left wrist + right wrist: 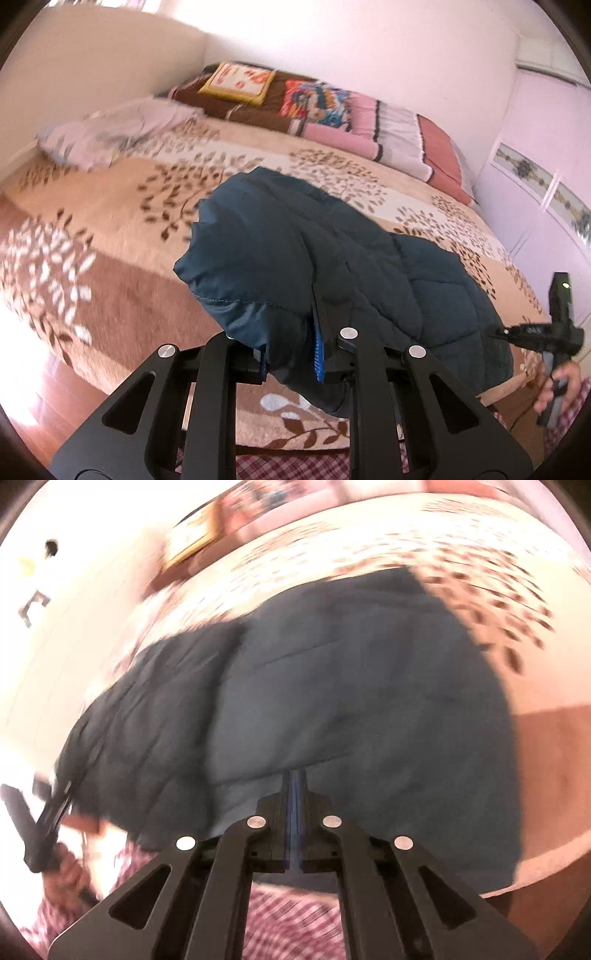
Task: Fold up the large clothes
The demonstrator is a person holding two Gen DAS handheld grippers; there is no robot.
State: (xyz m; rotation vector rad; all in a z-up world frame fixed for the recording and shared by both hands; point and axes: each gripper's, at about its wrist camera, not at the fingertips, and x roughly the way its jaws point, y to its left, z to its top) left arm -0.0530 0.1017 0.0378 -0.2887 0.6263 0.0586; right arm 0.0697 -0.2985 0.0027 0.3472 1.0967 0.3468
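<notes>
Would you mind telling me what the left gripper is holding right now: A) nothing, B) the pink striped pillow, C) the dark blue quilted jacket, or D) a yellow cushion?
C: the left gripper has its fingers closed on a fold of the dark blue quilted jacket, lifted over the bed.

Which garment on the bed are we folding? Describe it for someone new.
Start at the wide bed with the beige leaf-print cover. Near its front edge lies a dark teal quilted padded jacket, pinched by both hand-held grippers. It is the only dark, plain, puffy item there; the bedding is pale or patterned.
</notes>
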